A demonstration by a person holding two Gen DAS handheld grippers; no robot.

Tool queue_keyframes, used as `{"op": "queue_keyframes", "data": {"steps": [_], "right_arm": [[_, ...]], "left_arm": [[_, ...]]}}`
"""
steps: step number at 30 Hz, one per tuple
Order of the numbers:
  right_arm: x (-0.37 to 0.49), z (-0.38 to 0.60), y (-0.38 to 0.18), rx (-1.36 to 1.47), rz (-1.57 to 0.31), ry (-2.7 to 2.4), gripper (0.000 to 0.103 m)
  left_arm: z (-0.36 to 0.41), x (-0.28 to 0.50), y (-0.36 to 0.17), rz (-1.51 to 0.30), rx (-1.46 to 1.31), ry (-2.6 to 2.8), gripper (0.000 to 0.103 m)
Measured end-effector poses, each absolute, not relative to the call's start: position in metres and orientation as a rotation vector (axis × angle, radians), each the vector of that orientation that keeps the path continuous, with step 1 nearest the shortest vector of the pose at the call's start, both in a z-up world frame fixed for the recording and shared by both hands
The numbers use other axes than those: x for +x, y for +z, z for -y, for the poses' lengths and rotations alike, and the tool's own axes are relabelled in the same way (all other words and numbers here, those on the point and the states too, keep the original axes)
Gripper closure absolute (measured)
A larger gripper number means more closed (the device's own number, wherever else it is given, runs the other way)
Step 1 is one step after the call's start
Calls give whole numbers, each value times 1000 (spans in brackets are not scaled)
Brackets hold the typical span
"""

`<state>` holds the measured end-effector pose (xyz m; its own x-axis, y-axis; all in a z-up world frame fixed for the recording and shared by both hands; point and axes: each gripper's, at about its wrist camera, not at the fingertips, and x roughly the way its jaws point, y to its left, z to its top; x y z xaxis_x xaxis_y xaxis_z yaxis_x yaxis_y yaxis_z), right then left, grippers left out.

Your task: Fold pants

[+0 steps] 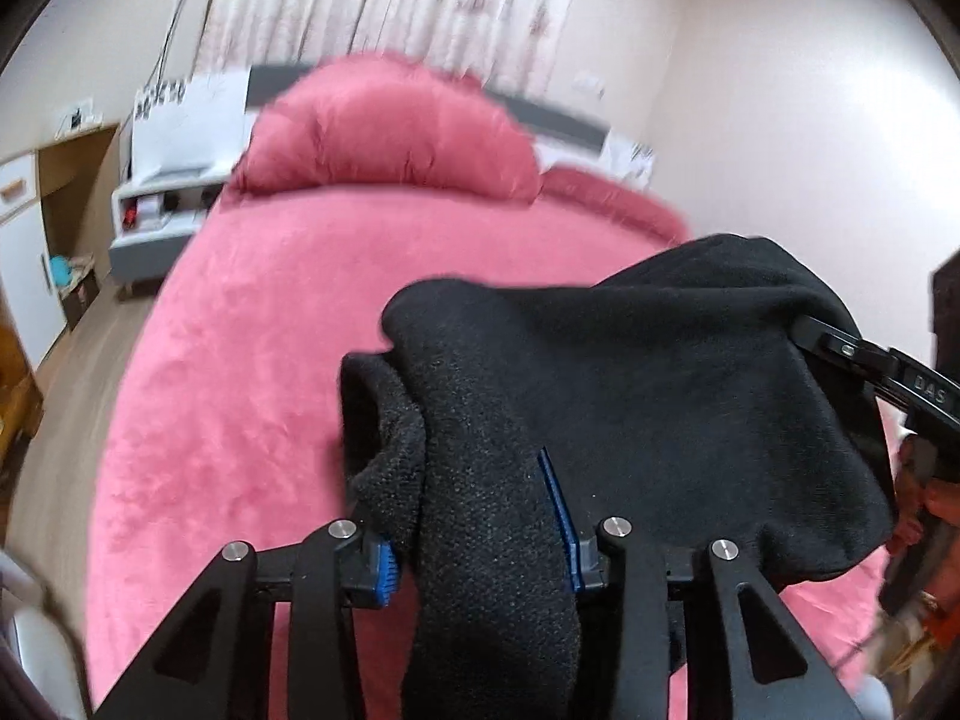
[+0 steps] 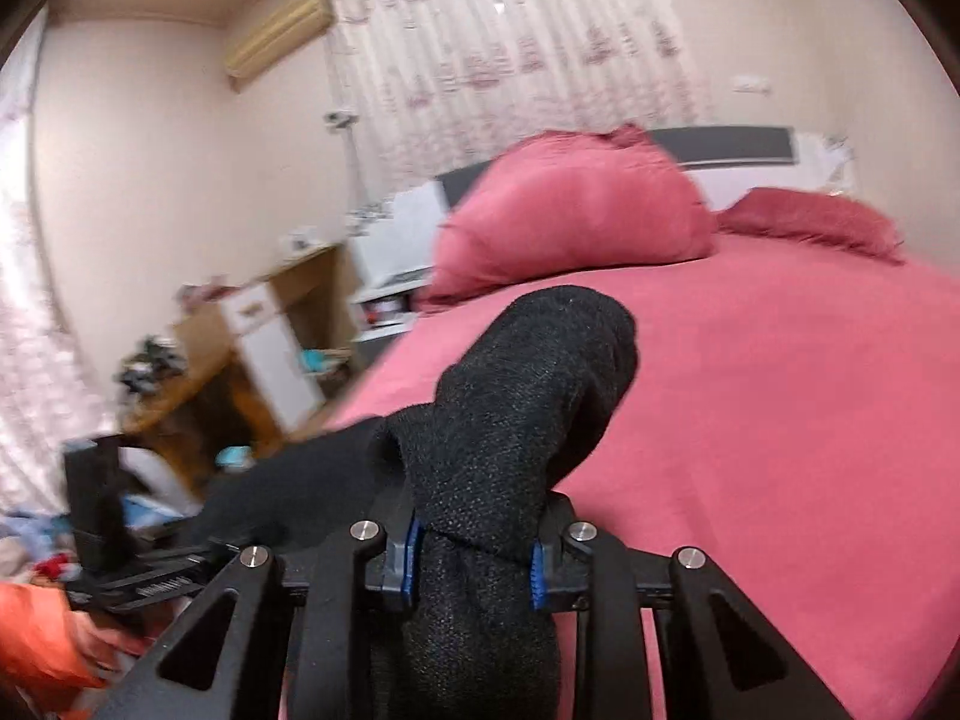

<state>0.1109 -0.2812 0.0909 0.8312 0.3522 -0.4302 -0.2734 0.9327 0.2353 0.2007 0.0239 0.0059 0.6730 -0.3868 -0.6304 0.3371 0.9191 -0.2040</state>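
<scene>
1. Left tongs (image 1: 480,564): pinching a bunched edge of the pants (image 1: 630,396); cloth fills the gap between the blue pads (image 1: 558,516).
2. Right tongs (image 2: 474,564): pinching another bunch of the pants (image 2: 528,396), pads tight on both sides. They also show at 3 o'clock in the left view, gripping the far end of the same span.
3. The pants are off the bed (image 1: 270,360), slung between both tongs and sagging in the middle. How much hangs below I can't tell.
4. Step, my read: lift and spread before any fold. Both corners are held and nothing is laid flat yet.
5. Next I need to pull the tongs apart to take out the sag, then lower the pants flat on the open bed short of the pillow (image 1: 390,132) at 12 o'clock.
6. Risk: the thick bunches may hide extra layers, so the spread could come out twisted. Frames are blurred, so I can't check the edge alignment.
</scene>
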Motion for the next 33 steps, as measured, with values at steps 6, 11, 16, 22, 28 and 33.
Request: {"op": "queue_keyframes", "data": {"steps": [6, 11, 16, 22, 28, 33], "right_arm": [[164, 341, -24, 245, -918, -58, 59], [116, 370, -53, 484, -851, -61, 45], [77, 362, -56, 580, -804, -102, 44], [27, 345, -49, 548, -728, -167, 44], [-5, 292, -49, 351, -759, -73, 44], [-15, 256, -60, 370, -761, 41, 41]], "left_arm": [[-23, 201, -38, -782, -55, -326, 37], [-51, 178, -38, -769, -124, -338, 24], [-55, 146, -29, -739, -144, -311, 24], [-43, 96, -37, -762, -27, -333, 20], [-25, 50, -52, -779, 46, -355, 20], [-17, 49, -73, -839, 67, -269, 8]]}}
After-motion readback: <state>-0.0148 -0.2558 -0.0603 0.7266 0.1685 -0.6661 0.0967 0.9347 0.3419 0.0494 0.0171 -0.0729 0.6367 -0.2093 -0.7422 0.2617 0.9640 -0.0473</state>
